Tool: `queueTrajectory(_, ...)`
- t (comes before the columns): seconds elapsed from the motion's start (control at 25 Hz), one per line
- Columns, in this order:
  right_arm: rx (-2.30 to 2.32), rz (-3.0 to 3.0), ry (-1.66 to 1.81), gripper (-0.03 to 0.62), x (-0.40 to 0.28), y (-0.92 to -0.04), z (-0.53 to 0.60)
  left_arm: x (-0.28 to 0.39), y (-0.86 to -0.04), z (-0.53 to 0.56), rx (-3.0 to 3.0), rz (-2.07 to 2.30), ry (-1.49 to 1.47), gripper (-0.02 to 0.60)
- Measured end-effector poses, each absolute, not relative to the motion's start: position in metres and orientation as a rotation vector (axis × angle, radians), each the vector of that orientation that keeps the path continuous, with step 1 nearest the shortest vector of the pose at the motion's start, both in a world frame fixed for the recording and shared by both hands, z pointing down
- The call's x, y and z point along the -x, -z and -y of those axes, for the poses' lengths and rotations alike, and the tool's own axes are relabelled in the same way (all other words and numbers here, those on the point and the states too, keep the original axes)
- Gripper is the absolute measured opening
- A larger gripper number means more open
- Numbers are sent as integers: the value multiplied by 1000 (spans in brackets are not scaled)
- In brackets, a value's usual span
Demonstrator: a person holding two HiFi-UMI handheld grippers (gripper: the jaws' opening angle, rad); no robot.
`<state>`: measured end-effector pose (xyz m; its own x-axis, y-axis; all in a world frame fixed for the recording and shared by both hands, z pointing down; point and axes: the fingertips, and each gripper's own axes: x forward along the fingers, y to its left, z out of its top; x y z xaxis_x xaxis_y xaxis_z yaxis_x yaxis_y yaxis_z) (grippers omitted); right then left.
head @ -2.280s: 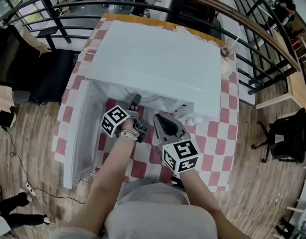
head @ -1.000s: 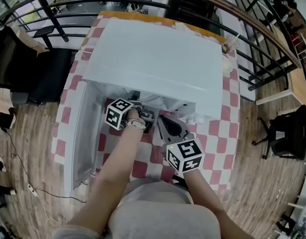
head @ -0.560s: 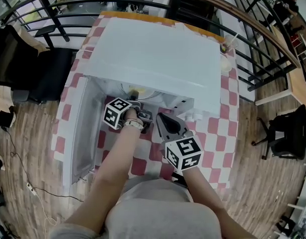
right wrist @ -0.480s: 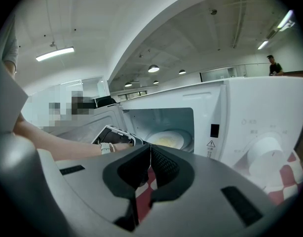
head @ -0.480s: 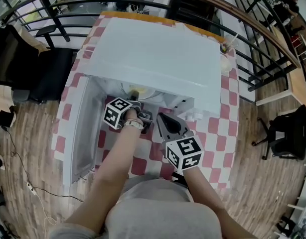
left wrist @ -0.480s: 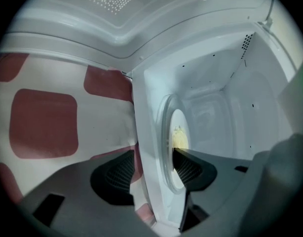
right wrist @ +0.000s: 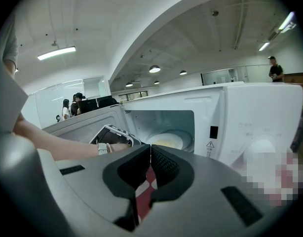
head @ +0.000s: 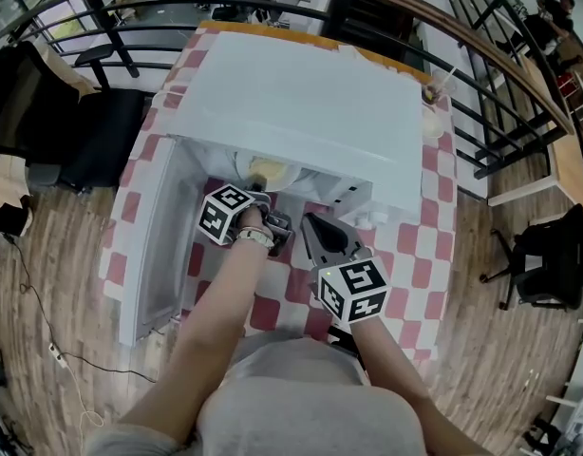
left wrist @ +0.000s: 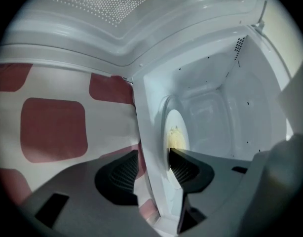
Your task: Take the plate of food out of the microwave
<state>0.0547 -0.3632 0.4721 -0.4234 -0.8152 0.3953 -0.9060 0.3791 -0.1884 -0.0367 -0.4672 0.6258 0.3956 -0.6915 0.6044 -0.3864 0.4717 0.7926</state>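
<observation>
Plate of food | inside microwave, door opened | rim being closed on by left gripper jaws, unpinched | right gripper jaws shut, empty | removal left

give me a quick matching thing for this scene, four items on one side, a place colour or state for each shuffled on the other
1 plate
2 door
3 right gripper
4 tablecloth

a red and white checks
b jaws together
c swung open
d inside the microwave

Pairs: 1-d, 2-c, 3-b, 4-a
</observation>
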Motion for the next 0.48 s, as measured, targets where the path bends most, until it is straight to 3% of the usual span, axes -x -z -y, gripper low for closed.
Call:
queueTrajectory(0.32, -1527, 2401, -539, 28, -55, -468, 360, 34, -615, 473, -1152, 1208, 256, 101)
queueTrajectory(0.48, -1537, 2394, -535, 28, -57, -469, 360, 34, -615, 472, -1156, 1200, 252, 97)
